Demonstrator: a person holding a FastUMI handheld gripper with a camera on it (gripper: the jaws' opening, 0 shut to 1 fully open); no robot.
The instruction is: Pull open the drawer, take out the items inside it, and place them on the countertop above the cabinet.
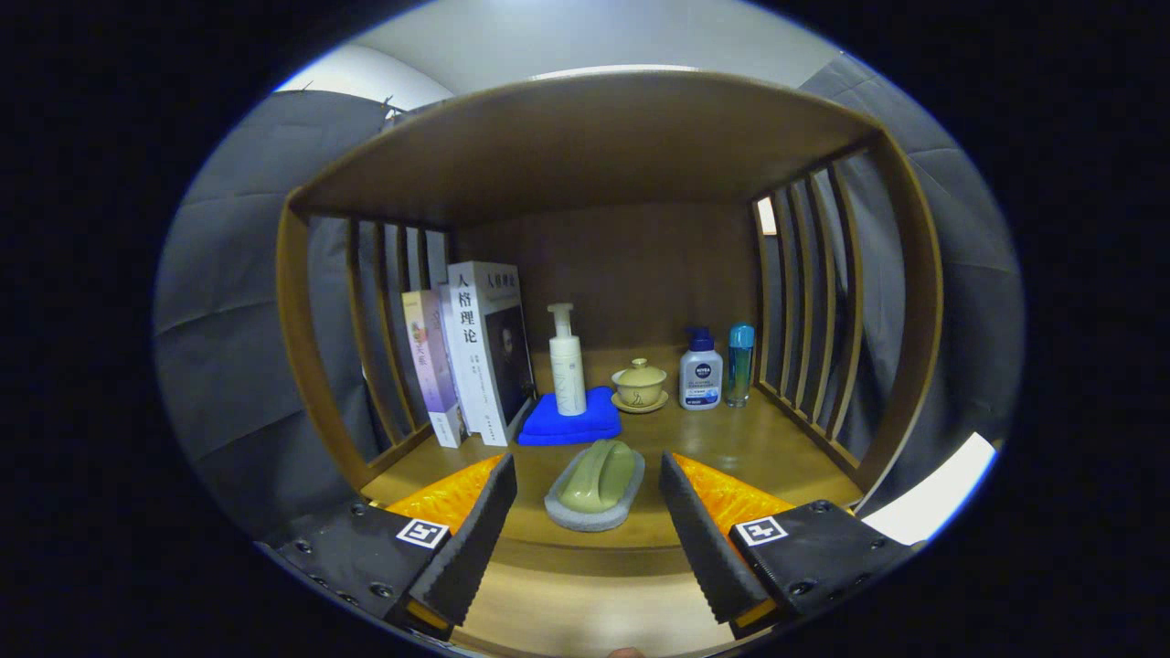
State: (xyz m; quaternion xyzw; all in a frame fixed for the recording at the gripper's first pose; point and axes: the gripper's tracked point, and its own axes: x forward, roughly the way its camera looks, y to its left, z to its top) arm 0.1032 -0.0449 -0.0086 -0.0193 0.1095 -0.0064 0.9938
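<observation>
Gripper view looks straight into a brown wooden cabinet shelf with slatted sides, and the gripper is spread wide with nothing between its two fingers being pressed. One green scrub brush with a grey sponge base lies flat on the wooden bench surface, sitting in the gap between the fingers and a bit ahead of them, touching neither one.

Count of the rest, all further back on the same surface: three upright books leaning together by the left slats, one folded blue cloth just beside them, and one white pump bottle standing on that cloth. Next to it is one small yellowish lidded cup on a saucer. Over by the right slats there are two more bottles standing close together: one white bottle with a blue cap and one slim teal bottle.

So that's three bottles total, three books, one cup, one cloth, one brush. Can't see a drawer from this angle.
</observation>
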